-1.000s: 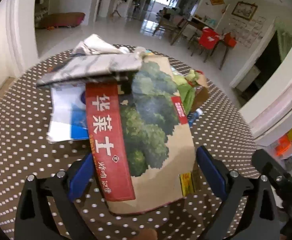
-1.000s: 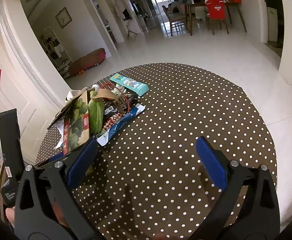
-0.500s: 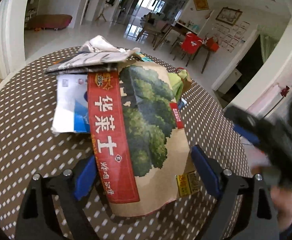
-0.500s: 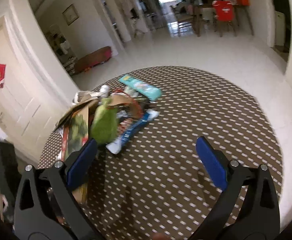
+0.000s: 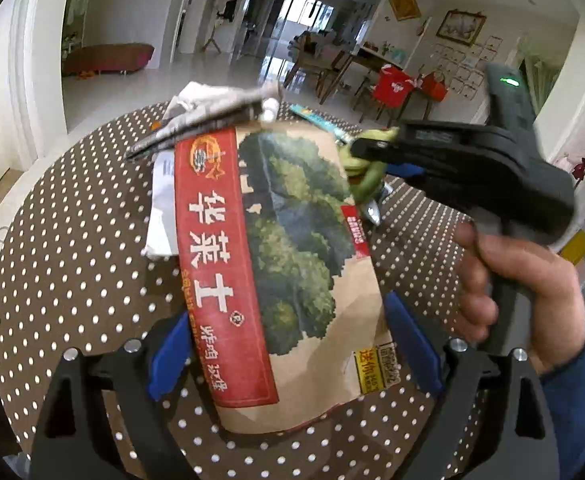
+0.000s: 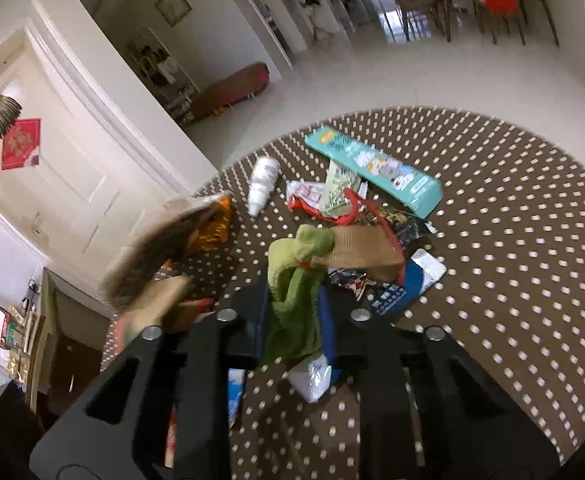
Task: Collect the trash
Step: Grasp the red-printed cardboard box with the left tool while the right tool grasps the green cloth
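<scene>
A brown paper bag (image 5: 292,264) with a red band and a tree picture fills the left wrist view. My left gripper (image 5: 288,320) spans it widely, a blue pad against each side edge. The right wrist view shows the bag (image 6: 160,252) blurred and raised at the left. A crumpled green bag (image 6: 296,280) stands between the pads of my right gripper (image 6: 294,304), whose jaws are closing and pressing on it. In the left wrist view the right gripper (image 5: 376,160) reaches in from the right onto the green bag (image 5: 366,172), held by a hand (image 5: 524,280).
The round table (image 6: 492,280) has a brown cloth with white dots. On it lie a teal flat pack (image 6: 376,168), a white crushed cup (image 6: 262,184), a brown paper strip with red handles (image 6: 360,248), a blue wrapper (image 6: 392,296), grey folded paper (image 5: 212,120) and a white-blue sheet (image 5: 162,208).
My right gripper swung left to the trash pile and went from wide open to closed on the green bag. It and its hand entered the left wrist view. The left gripper narrowed slightly on the paper bag.
</scene>
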The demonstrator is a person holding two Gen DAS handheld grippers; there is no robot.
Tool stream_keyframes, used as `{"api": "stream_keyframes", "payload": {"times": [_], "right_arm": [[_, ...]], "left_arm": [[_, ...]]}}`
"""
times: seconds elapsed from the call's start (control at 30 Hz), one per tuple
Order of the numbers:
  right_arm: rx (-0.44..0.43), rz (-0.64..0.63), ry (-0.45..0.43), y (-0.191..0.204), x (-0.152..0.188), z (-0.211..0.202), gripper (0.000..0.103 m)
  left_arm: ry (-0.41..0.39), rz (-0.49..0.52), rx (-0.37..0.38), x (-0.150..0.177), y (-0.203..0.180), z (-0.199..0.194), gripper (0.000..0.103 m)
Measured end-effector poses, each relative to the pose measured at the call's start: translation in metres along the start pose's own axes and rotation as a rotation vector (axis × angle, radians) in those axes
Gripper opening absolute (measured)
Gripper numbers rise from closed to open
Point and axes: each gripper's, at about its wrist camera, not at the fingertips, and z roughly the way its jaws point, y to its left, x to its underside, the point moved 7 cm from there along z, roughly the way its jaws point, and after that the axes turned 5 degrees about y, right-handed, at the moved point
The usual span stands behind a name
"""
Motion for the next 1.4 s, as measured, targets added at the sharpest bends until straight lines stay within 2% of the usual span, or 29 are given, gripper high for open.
{"api": "stream_keyframes", "payload": {"times": [0.07, 0.1, 0.13, 0.17, 0.27, 0.33, 0.4, 0.43, 0.47, 0.57, 0.63, 0.67, 0.7, 0.73, 0.8, 1.0, 1.23, 1.4], "right_arm": [[-0.024, 0.010, -0.047, -0.003, 0.003, -0.026, 0.019], [-0.041, 0.020, -0.072, -0.007, 0.006, -0.044, 0.019], [-0.050, 0.026, -0.084, -0.009, 0.007, -0.055, 0.019], [-0.057, 0.030, -0.097, -0.012, 0.009, -0.066, 0.019], [-0.059, 0.028, -0.131, -0.021, 0.018, -0.098, 0.019], [-0.044, 0.024, -0.137, -0.025, 0.023, -0.110, 0.019], [-0.028, 0.022, -0.138, -0.030, 0.031, -0.119, 0.019], [-0.025, 0.025, -0.137, -0.033, 0.033, -0.120, 0.019], [-0.021, 0.026, -0.137, -0.035, 0.036, -0.122, 0.019], [-0.019, 0.043, -0.137, -0.045, 0.043, -0.126, 0.019], [-0.017, 0.053, -0.139, -0.050, 0.047, -0.129, 0.019], [-0.017, 0.054, -0.143, -0.051, 0.049, -0.132, 0.019], [-0.017, 0.054, -0.146, -0.053, 0.050, -0.135, 0.019], [-0.014, 0.056, -0.152, -0.055, 0.052, -0.139, 0.019], [-0.008, 0.064, -0.168, -0.061, 0.053, -0.149, 0.019], [0.013, 0.087, -0.219, -0.078, 0.060, -0.184, 0.019], [0.064, 0.116, -0.290, -0.105, 0.063, -0.230, 0.019], [0.150, 0.165, -0.353, -0.147, 0.074, -0.276, 0.019]], "left_arm": [[-0.018, 0.002, 0.021, -0.005, -0.007, -0.004, 0.082], [-0.021, 0.002, 0.026, -0.005, -0.007, -0.006, 0.075], [-0.023, 0.002, 0.034, -0.005, -0.009, -0.008, 0.059], [-0.006, 0.009, 0.043, -0.003, -0.011, -0.007, 0.024], [0.012, 0.027, 0.045, 0.002, -0.015, -0.003, 0.025], [0.027, 0.029, 0.035, 0.005, -0.017, 0.002, 0.033], [0.027, 0.025, -0.004, 0.004, -0.016, 0.006, 0.084], [0.003, 0.009, -0.013, 0.002, -0.015, 0.005, 0.089], [-0.014, -0.002, -0.006, -0.002, -0.015, 0.005, 0.089], [0.018, -0.027, 0.039, -0.012, -0.013, 0.020, 0.089], [0.037, -0.034, 0.046, -0.013, -0.017, 0.035, 0.083], [0.030, -0.016, 0.036, -0.015, -0.020, 0.037, 0.043], [0.054, -0.011, 0.045, -0.015, -0.024, 0.042, 0.037], [0.045, -0.021, 0.082, -0.018, -0.029, 0.041, 0.031], [0.017, 0.015, 0.091, -0.022, -0.040, 0.036, 0.020], [-0.045, 0.081, 0.155, -0.024, -0.073, 0.019, 0.010], [-0.089, 0.214, 0.245, -0.029, -0.145, 0.013, 0.010], [-0.092, 0.291, 0.313, -0.033, -0.196, 0.014, 0.010]]}}
